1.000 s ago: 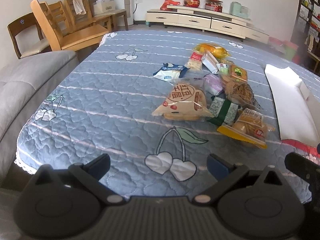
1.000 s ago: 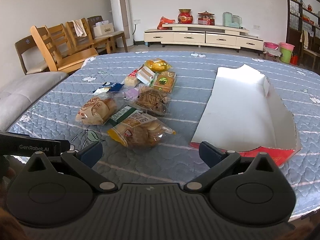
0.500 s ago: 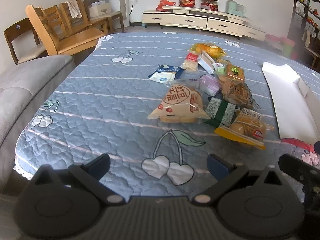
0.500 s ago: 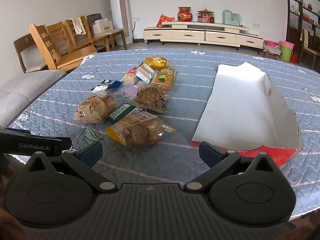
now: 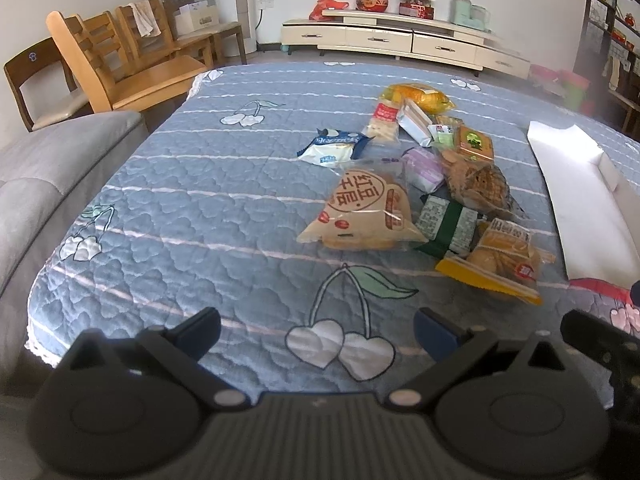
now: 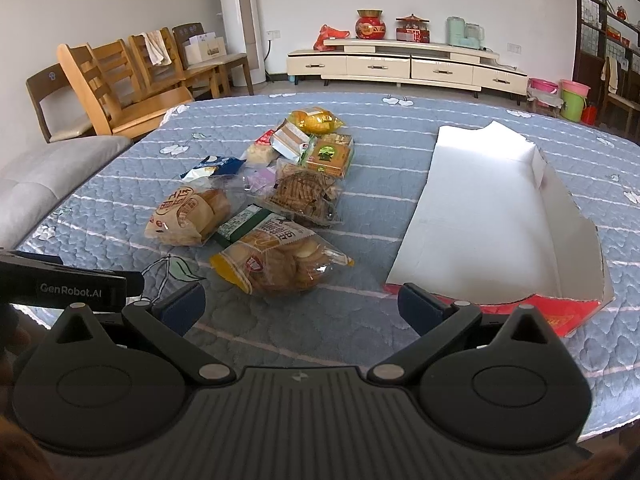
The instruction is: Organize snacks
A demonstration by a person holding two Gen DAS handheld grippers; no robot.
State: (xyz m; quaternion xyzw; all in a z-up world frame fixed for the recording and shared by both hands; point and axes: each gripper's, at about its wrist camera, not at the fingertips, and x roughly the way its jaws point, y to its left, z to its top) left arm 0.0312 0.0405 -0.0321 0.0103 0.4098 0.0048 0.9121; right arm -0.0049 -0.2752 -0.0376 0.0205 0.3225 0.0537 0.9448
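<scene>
Several snack packs lie in a loose pile on the blue quilted table [image 5: 192,216]. Nearest are a red-bean bun bag [image 5: 362,212] [image 6: 186,216], a yellow-edged cookie bag [image 5: 500,260] [image 6: 280,262] and a green wafer pack [image 5: 448,222] [image 6: 240,226]. Farther back lie a brown biscuit bag [image 6: 306,192], a green-orange box [image 6: 330,156] and a yellow bag [image 6: 316,120]. A white open cardboard box [image 6: 488,216] [image 5: 576,196] sits right of the pile. My left gripper [image 5: 318,330] is open and empty above the near table edge. My right gripper [image 6: 300,306] is open, empty, just short of the cookie bag.
A grey sofa [image 5: 44,176] borders the table's left side. Wooden chairs [image 5: 120,68] stand beyond it. A cream TV cabinet [image 6: 400,66] lines the far wall. The other gripper's black body [image 6: 68,284] shows at the right wrist view's left edge.
Both grippers have moved slightly forward and up, bringing the snack pile and box a little closer in view. Jaws stay open; nothing was touched.
</scene>
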